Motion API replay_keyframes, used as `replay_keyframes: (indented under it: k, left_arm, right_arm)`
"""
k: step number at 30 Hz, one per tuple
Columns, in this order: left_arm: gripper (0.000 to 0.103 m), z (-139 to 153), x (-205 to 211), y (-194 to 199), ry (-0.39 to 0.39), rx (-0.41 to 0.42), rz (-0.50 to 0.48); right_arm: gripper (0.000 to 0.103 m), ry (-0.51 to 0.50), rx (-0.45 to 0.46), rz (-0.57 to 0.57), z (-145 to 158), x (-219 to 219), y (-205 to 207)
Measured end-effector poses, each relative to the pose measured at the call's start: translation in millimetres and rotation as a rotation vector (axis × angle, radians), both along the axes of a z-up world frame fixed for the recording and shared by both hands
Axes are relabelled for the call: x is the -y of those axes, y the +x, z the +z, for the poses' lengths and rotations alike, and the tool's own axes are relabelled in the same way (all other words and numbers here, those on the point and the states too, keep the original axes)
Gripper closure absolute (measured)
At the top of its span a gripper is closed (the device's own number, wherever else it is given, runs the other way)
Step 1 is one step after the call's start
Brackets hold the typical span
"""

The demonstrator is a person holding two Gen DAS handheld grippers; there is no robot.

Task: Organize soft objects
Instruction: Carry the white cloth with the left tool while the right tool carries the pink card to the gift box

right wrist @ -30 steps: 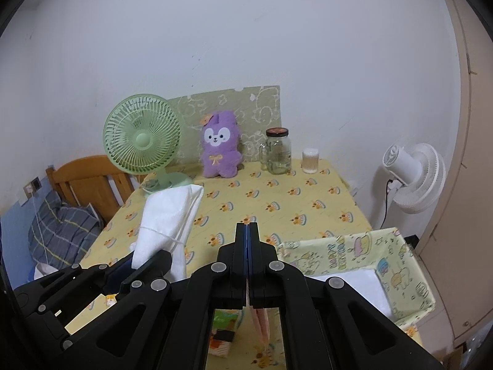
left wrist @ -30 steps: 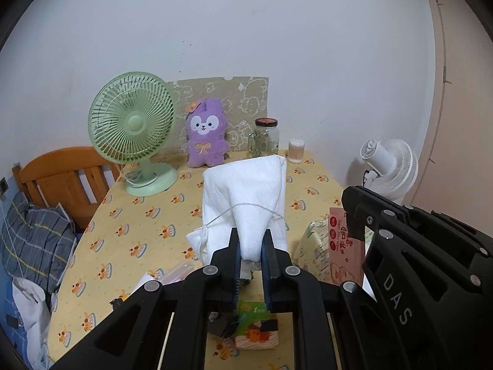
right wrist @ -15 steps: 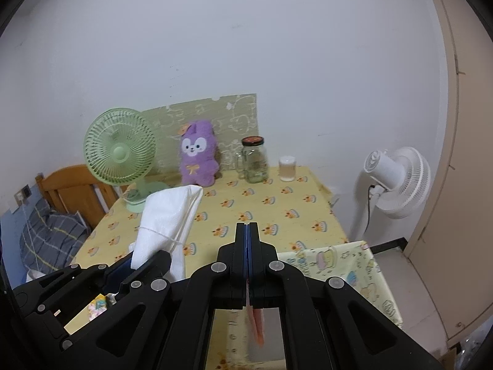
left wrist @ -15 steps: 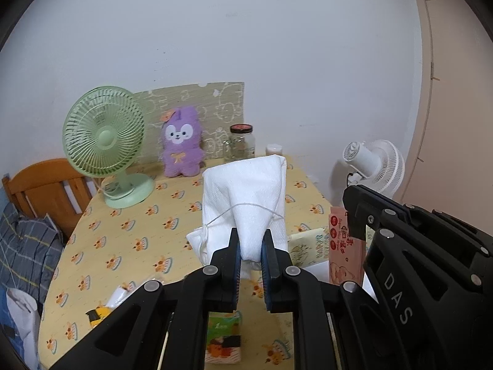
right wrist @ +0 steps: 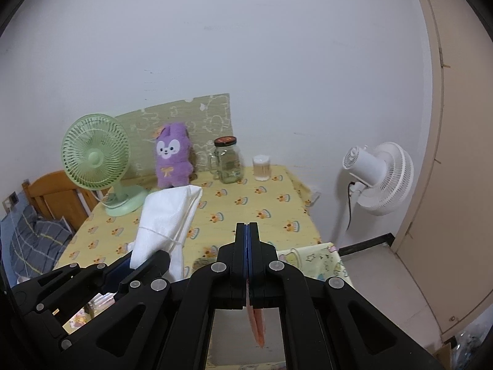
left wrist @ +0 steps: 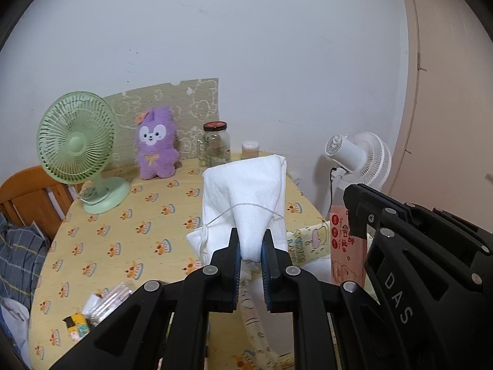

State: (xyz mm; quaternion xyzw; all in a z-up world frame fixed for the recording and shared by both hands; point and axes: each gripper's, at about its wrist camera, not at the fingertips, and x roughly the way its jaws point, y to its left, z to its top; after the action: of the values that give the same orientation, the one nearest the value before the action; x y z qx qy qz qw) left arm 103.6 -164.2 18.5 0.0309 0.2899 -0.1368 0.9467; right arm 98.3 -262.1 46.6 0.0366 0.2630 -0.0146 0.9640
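Towel bundle [left wrist: 246, 197], white and tied with string, sits clamped in your left claw [left wrist: 250, 248], held up over the desk's [left wrist: 148, 215] near right edge. Its long axis runs away from you, toward the far wall. Your right claw [right wrist: 247, 240] is pinched together on a pink packet [left wrist: 346, 243]. The patterned fabric bin [right wrist: 320, 260] just beside the desk's right corner already has something white inside, so I'd guess you're midway: both items still need dropping in.

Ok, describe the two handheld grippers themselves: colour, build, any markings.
Both are matte black, angular linkage frames dotted with round silver rivets. The left gripper has two flat fingers lined with blue pads. The right gripper has the same blue lining, and its side, seen from the left wrist, bears raised "DAS" lettering. No cables, hands or sleeves show.
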Motion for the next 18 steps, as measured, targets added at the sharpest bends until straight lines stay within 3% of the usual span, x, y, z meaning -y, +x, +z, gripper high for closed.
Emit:
replay_keyframes:
  k: [18]
  left_arm:
    - [0.093, -32.1, 51.7, 13.7, -0.019, -0.094, -0.097]
  right_arm:
    - [0.1, -0.041, -0.073, -0.098, -31.7, 49.5, 4.6]
